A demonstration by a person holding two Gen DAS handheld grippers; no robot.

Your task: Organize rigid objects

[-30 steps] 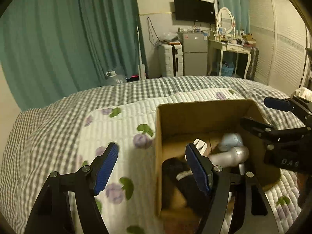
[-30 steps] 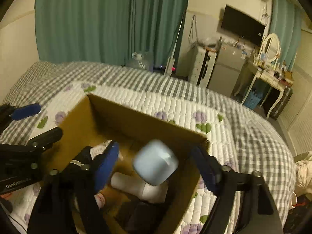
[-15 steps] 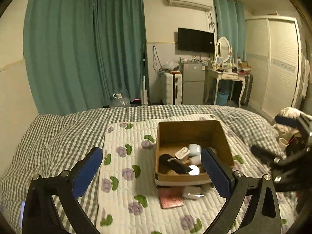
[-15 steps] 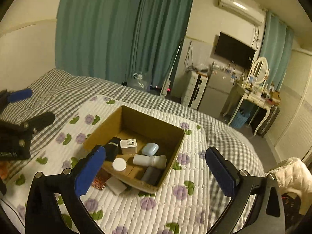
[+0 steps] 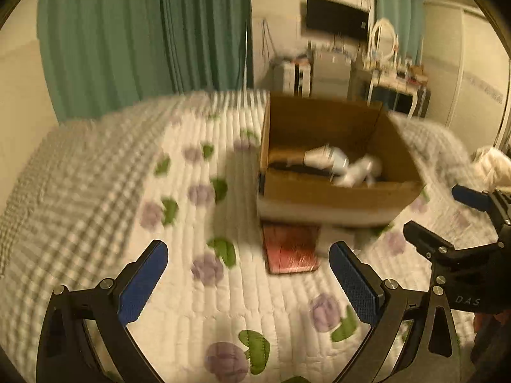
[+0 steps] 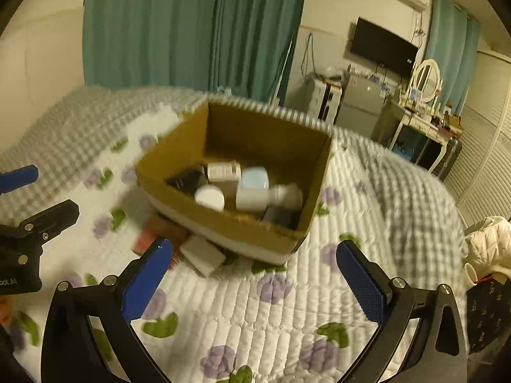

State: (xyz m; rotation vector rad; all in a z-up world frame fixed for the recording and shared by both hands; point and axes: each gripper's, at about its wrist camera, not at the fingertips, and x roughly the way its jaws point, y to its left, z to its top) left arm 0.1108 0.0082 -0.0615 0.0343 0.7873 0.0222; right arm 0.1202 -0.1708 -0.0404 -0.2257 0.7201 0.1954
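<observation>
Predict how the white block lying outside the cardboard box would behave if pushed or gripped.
The white block looks flat-sided, so it would probably slide, not roll. It lies on the soft quilt, which may drag. It sits beside the cardboard box, possibly crowding a grip.

Brown cardboard box [image 6: 230,220] on white quilt [image 6: 287,312] patterned with purple flowers, green leaves.
</observation>
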